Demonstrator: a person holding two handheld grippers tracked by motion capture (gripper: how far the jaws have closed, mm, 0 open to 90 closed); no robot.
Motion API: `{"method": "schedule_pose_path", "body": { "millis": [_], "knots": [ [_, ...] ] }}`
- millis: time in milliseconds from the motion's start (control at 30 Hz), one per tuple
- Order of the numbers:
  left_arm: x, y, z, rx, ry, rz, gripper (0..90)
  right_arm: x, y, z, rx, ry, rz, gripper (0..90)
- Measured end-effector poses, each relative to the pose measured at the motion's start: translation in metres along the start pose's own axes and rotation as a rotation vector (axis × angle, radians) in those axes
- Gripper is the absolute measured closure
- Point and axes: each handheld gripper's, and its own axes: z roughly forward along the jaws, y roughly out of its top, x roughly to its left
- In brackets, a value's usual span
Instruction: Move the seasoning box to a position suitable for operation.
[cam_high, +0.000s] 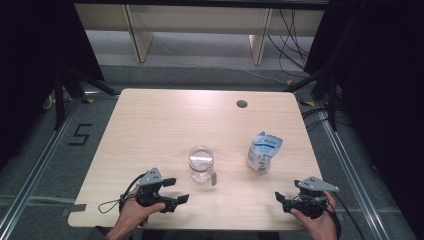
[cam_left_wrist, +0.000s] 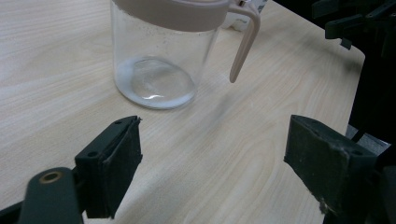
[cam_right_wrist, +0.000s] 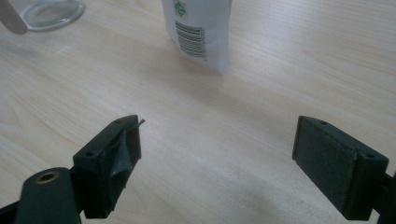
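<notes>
Both claws, left claw (cam_high: 172, 191) and right claw (cam_high: 281, 198), gape wide and empty on the bench (cam_high: 150, 120), so a rushed reach could topple the glass jug (cam_high: 201, 164) or upright pouch (cam_high: 263, 152).

Worktop (cam_high: 165, 125): pale wood-grain, rounded corners, round cable hole (cam_high: 242, 104) near the far edge. Floor (cam_high: 45, 165): grey, metal rails along both sides, a black "5" marking (cam_high: 80, 134) at left. Black drapes (cam_high: 30, 55) flank both sides. Beyond: pale wooden furniture legs (cam_high: 138, 37), loose black cables (cam_high: 292, 35). Light glare on the far worktop edge.
</notes>
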Motion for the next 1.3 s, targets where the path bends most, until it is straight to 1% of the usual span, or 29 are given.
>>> {"method": "schedule_pose_path", "body": {
  "millis": [33,67,167,200,233,300,400,433,533,567,600,633,667,700,733,800,833,867,900,967,1000,1033,1100,1133,1167,1200,1233,1267,1300],
  "knots": [
    [-0.002,0.000,0.000,-0.003,0.012,0.001,17.6,0.000,0.000,0.000,0.001,0.002,0.004,17.2],
    [-0.002,0.001,0.001,-0.014,0.007,-0.003,17.6,-0.003,0.000,0.001,-0.006,0.004,-0.023,17.2],
    [-0.005,0.002,0.001,-0.025,0.014,-0.011,17.6,-0.003,0.000,0.001,-0.009,0.002,-0.025,17.6],
    [-0.006,0.002,0.001,-0.024,0.020,-0.003,17.6,-0.002,0.000,0.001,-0.009,-0.007,-0.018,18.0],
    [-0.011,0.003,0.003,-0.033,0.015,-0.004,17.9,-0.003,0.000,0.001,-0.012,-0.001,-0.032,18.3],
    [-0.013,0.004,0.004,-0.028,0.011,0.001,20.3,-0.002,0.000,0.002,-0.007,0.010,-0.025,18.4],
    [-0.020,0.004,0.008,-0.037,-0.013,-0.002,22.9,-0.002,0.001,0.003,-0.004,0.012,-0.029,18.7],
    [-0.023,0.005,0.012,-0.036,-0.020,0.007,24.0,-0.002,0.001,0.003,-0.006,0.015,-0.022,18.9],
    [-0.027,0.006,0.016,-0.031,-0.031,0.009,28.5,-0.003,0.001,0.003,-0.015,0.001,-0.037,18.9],
    [-0.030,0.007,0.020,-0.034,-0.031,0.023,30.7,-0.002,0.001,0.004,-0.006,0.022,-0.026,18.9],
    [-0.030,0.007,0.020,-0.034,-0.031,0.023,32.3,-0.002,0.001,0.004,-0.006,0.022,-0.026,18.9],
    [-0.032,0.008,0.022,-0.033,-0.035,0.024,34.6,0.000,0.001,0.002,-0.004,0.003,-0.032,18.9],
    [-0.037,0.010,0.027,-0.029,-0.038,0.022,36.2,-0.001,0.002,0.002,-0.008,-0.003,-0.060,19.1],
    [-0.039,0.011,0.030,-0.035,-0.037,0.021,37.0,-0.001,0.002,0.002,-0.007,-0.002,-0.063,19.1],
    [-0.040,0.012,0.033,-0.033,-0.033,0.041,38.2,0.000,0.002,0.003,-0.012,-0.003,-0.061,19.2],
    [-0.041,0.013,0.036,-0.032,-0.033,0.040,39.7,0.000,0.001,0.003,-0.009,0.004,-0.056,19.2],
    [-0.042,0.014,0.043,-0.027,-0.027,0.041,40.7,0.001,0.001,0.002,-0.018,0.010,-0.056,19.3],
    [-0.042,0.015,0.046,-0.028,-0.031,0.030,41.7,0.001,0.000,0.001,-0.003,0.021,-0.046,19.4],
    [-0.042,0.016,0.048,-0.027,-0.015,0.021,41.9,0.004,-0.001,-0.001,-0.004,0.009,-0.036,19.4],
    [-0.042,0.017,0.052,-0.043,-0.021,0.019,43.3,0.004,-0.002,-0.002,-0.010,0.016,-0.050,19.4],
    [-0.042,0.018,0.054,-0.037,-0.021,0.020,43.6,0.004,-0.003,-0.003,-0.015,0.005,-0.060,19.5],
    [-0.043,0.019,0.056,-0.036,-0.018,0.022,44.0,0.006,-0.004,-0.004,-0.010,0.019,-0.041,19.4],
    [-0.043,0.020,0.059,-0.041,-0.013,0.030,45.4,0.006,-0.004,-0.004,-0.006,0.019,-0.054,19.5],
    [-0.044,0.021,0.062,-0.045,-0.014,0.036,45.4,0.010,-0.006,-0.005,-0.003,0.012,-0.021,19.5],
    [-0.044,0.022,0.065,-0.041,-0.004,0.041,45.7,0.011,-0.006,-0.006,0.001,0.016,-0.031,19.5],
    [-0.045,0.023,0.067,-0.042,0.004,0.048,46.4,0.011,-0.006,-0.006,-0.016,0.008,-0.059,19.5],
    [-0.046,0.026,0.073,-0.044,0.011,0.055,47.8,0.012,-0.007,-0.007,-0.017,0.017,-0.074,19.8],
    [-0.046,0.026,0.073,-0.044,0.011,0.055,48.0,0.012,-0.007,-0.007,-0.017,0.017,-0.074,19.8],
    [-0.047,0.028,0.077,-0.042,0.030,0.064,48.4,0.014,-0.008,-0.008,-0.016,0.018,-0.069,19.9]
  ]
}}
